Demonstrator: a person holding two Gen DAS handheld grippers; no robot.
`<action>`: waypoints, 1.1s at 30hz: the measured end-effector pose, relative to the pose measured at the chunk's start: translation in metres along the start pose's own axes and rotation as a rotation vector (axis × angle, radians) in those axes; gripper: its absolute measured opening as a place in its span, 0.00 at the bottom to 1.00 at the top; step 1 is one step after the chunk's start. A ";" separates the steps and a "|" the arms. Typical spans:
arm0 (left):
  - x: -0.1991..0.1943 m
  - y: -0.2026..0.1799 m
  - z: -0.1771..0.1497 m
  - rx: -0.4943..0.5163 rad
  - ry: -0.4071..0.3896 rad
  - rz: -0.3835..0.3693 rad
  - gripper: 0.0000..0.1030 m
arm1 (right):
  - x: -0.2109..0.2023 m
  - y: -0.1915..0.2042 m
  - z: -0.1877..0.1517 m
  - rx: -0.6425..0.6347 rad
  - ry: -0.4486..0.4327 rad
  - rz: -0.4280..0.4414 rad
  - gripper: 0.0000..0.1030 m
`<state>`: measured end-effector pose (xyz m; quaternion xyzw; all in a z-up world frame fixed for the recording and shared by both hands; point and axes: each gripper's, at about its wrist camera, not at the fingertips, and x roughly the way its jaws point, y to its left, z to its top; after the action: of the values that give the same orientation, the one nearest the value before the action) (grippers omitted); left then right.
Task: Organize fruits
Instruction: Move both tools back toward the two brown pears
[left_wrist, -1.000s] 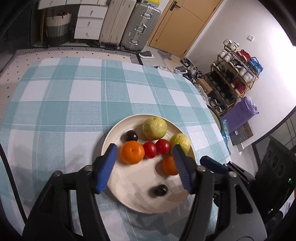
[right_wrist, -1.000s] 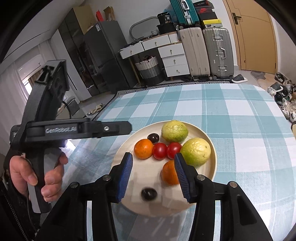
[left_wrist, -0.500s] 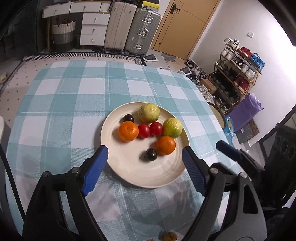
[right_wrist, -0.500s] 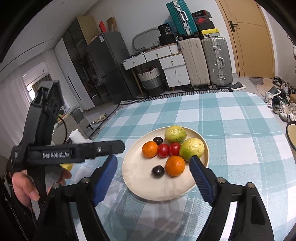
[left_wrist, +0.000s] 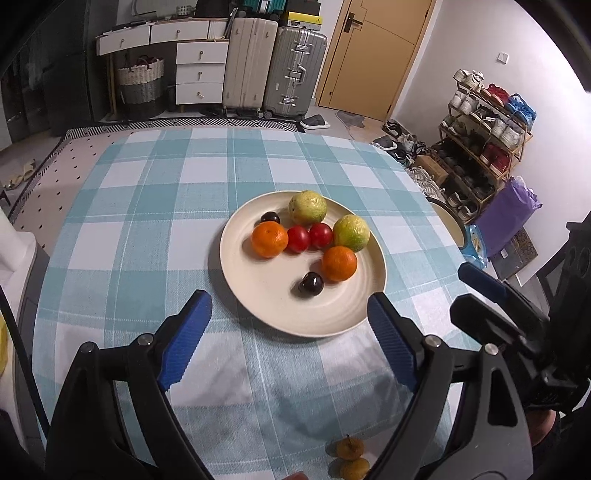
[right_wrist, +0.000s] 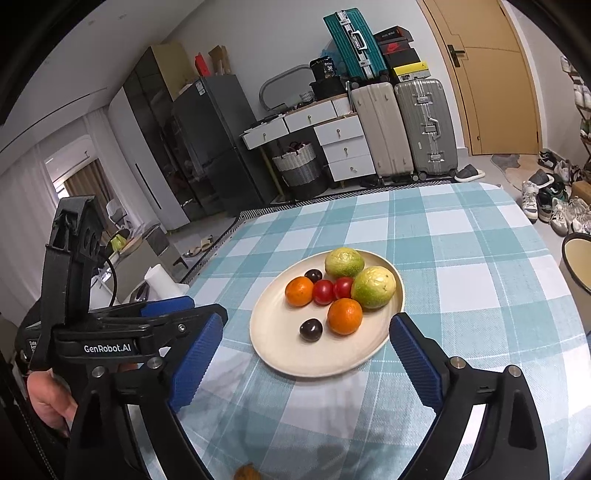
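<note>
The fruits sit on a cream plate (left_wrist: 347, 317) on the tabletop (left_wrist: 147, 206): two oranges (left_wrist: 269, 239), two red tomatoes (left_wrist: 309, 236), two green guavas (left_wrist: 307, 207) and two dark plums (left_wrist: 311, 283). The left hand-held gripper (left_wrist: 290, 339) and right hand-held gripper (right_wrist: 306, 354) are both wide apart, holding nothing, near the plate.

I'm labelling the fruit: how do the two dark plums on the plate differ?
The near plum lies alone on bare plate, just beside an orange; the far plum is tucked behind the other orange, partly hidden. The near plum looks larger, though it is closer. Both are dark, round and glossy.
</note>
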<state>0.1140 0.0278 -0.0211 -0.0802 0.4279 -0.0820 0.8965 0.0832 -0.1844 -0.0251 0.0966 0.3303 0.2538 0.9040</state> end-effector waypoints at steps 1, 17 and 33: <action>-0.002 -0.001 -0.002 0.000 -0.002 0.001 0.83 | -0.001 0.001 -0.001 -0.001 -0.001 -0.001 0.93; -0.006 -0.004 -0.070 -0.006 0.062 -0.009 0.96 | -0.027 0.002 -0.032 0.006 -0.005 -0.011 1.00; 0.002 -0.027 -0.147 0.067 0.231 -0.095 0.99 | -0.042 -0.005 -0.065 0.040 0.036 -0.042 1.00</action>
<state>-0.0017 -0.0099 -0.1083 -0.0602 0.5210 -0.1473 0.8386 0.0159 -0.2105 -0.0535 0.1033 0.3535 0.2297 0.9009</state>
